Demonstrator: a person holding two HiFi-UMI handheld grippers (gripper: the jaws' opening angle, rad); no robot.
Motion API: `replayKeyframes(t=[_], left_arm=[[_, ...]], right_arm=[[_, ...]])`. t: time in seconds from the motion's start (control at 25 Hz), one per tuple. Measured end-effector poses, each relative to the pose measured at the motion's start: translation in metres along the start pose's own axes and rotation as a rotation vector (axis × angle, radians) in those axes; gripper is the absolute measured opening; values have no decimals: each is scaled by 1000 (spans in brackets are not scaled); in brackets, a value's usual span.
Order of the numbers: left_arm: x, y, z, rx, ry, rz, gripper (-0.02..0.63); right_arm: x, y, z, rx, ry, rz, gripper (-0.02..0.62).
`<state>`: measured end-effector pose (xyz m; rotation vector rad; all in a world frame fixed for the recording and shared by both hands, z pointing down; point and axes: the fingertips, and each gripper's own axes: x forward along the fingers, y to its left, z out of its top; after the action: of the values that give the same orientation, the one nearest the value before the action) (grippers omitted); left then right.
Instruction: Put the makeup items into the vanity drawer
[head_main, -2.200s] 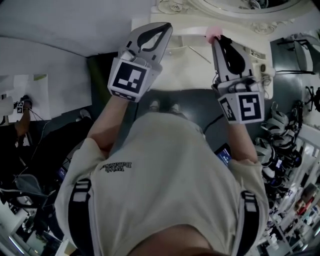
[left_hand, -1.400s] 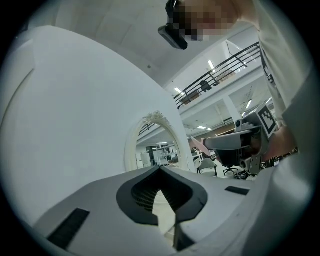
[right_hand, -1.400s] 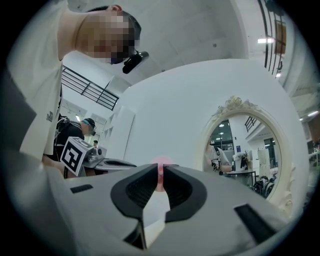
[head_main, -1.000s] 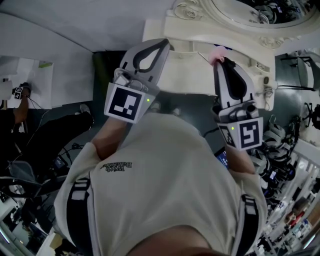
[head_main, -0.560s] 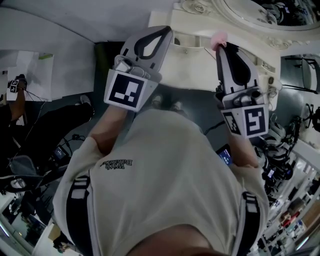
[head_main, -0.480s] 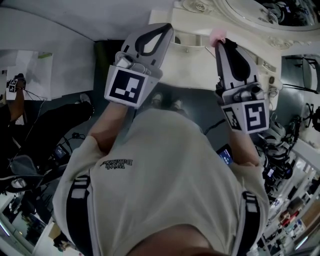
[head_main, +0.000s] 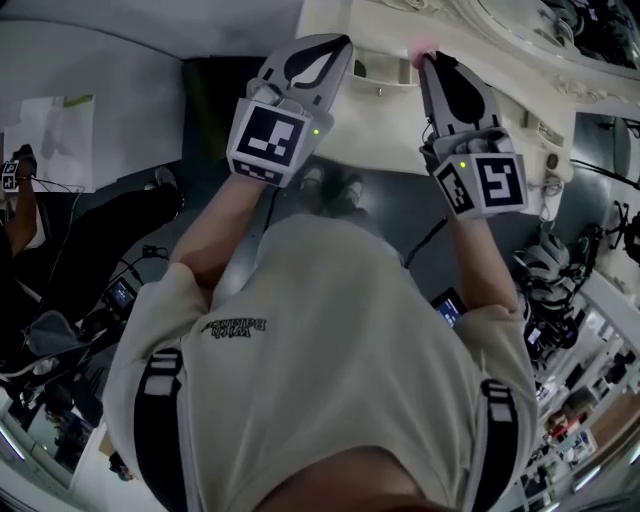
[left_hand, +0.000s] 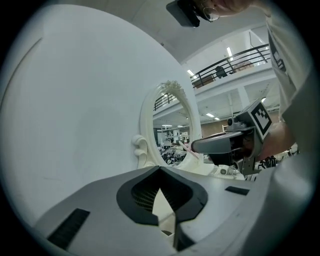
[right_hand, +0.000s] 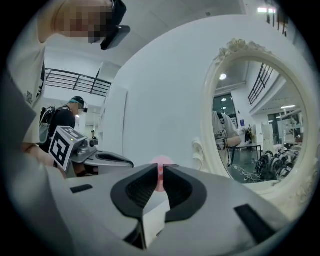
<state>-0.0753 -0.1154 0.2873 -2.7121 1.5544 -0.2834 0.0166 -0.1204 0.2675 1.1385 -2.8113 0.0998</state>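
Note:
A small pink makeup item (head_main: 421, 47) sticks out of my right gripper (head_main: 428, 58), whose jaws are shut on it above the white vanity (head_main: 385, 120). In the right gripper view the pink item (right_hand: 160, 176) shows as a blurred round blob pinched at the fingertips. My left gripper (head_main: 340, 42) hovers level with it to the left, shut with nothing in it. From the left gripper view the right gripper (left_hand: 192, 146) shows side-on, with a thin pink end (left_hand: 183, 146) poking toward the oval mirror (left_hand: 172, 130). No drawer can be made out.
The ornate white mirror frame (head_main: 520, 45) rises behind the vanity against a pale wall. Dark floor and the person's shoes (head_main: 330, 185) lie below the vanity edge. Racks of equipment (head_main: 560, 280) crowd the right side. Another person (right_hand: 62, 120) stands far off on the left.
Both grippers have moved up and forward to the vanity's back part. The right one still holds the pink item. The left one stays shut and empty.

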Motion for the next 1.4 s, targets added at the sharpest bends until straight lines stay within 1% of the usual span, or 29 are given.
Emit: replayKeyframes(t=[0.12, 0.28, 0.44, 0.64, 0.72, 1.08, 1.24, 1.4], left_arm=[[18, 9, -25, -17, 50, -3, 14], [45, 23, -65, -71, 93, -5, 14], [70, 21, -103, -71, 164, -26, 14], [103, 36, -169, -109, 251, -52, 14], [109, 36, -188, -120, 281, -60, 14], [120, 26, -240, -157, 393, -100, 14], [119, 23, -254, -168, 425, -111, 14], [117, 19, -262, -179, 444, -118, 14]], right_arm=[[21, -12, -22, 2, 46, -7, 37], [52, -29, -67, 12, 128, -8, 37], [70, -39, -105, 21, 202, -8, 37], [107, -46, -164, 37, 295, 0, 37], [113, -47, -184, 36, 330, 1, 37], [118, -53, -245, 47, 471, 2, 38], [120, -48, -262, 47, 523, 22, 38], [117, -46, -276, 40, 576, 19, 40]])
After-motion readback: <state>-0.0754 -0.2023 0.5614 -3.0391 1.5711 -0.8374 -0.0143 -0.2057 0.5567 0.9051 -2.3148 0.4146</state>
